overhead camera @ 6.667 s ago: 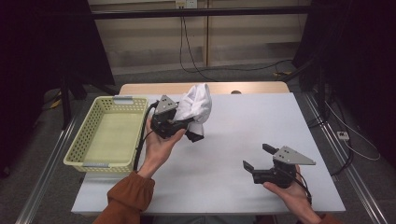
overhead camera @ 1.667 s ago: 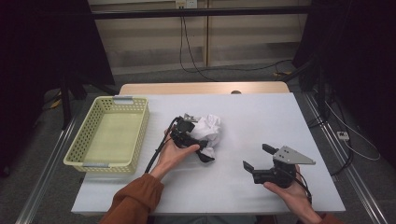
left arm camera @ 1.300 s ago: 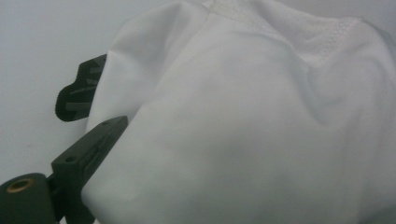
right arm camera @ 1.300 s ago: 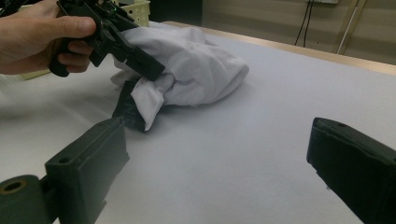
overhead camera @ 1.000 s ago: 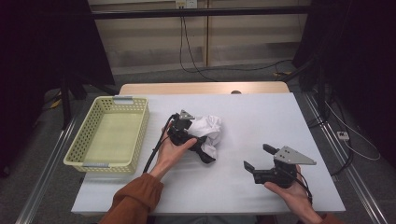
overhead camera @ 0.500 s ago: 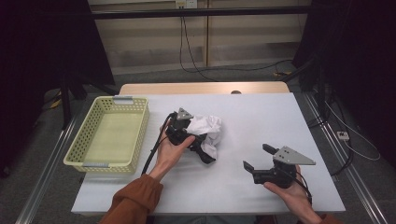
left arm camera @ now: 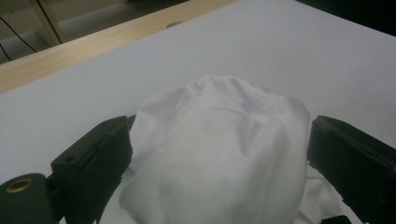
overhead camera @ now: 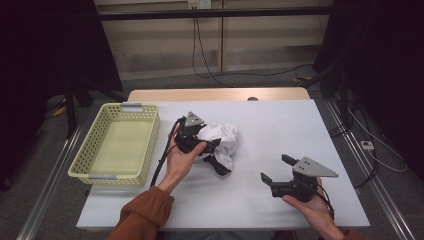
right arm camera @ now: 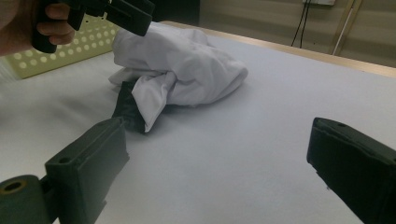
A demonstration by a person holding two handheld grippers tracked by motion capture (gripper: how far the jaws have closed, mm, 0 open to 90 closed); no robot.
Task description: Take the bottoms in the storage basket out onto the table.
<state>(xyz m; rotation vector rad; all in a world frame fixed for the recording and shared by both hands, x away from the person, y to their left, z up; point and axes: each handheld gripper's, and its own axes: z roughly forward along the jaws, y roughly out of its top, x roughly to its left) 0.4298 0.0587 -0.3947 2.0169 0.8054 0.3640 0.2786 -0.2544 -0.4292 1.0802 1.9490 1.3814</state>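
A crumpled white cloth [overhead camera: 224,136] lies on the white table [overhead camera: 280,120], left of its middle. A dark piece [overhead camera: 220,168] sticks out from under its near side. My left gripper [overhead camera: 209,145] is held over the cloth's left side. In the left gripper view the left gripper [left arm camera: 219,135] is open, and the cloth [left arm camera: 219,186] bulges between the two wide-apart jaws. My right gripper [overhead camera: 276,168] rests open near the front right of the table with nothing in it. In the right gripper view the right gripper [right arm camera: 219,140] points at the cloth [right arm camera: 187,70] from a distance.
A pale green plastic basket [overhead camera: 80,170] stands at the table's left edge with nothing visible in it; its perforated wall [right arm camera: 28,63] appears behind the left hand. A wooden strip [overhead camera: 215,95] runs along the table's far edge. Cables trail from both grippers.
The left gripper carried the cloth from beside the basket to mid-table and set it down. Over the last second it has drawn slightly back toward the left. The right gripper has stayed put.
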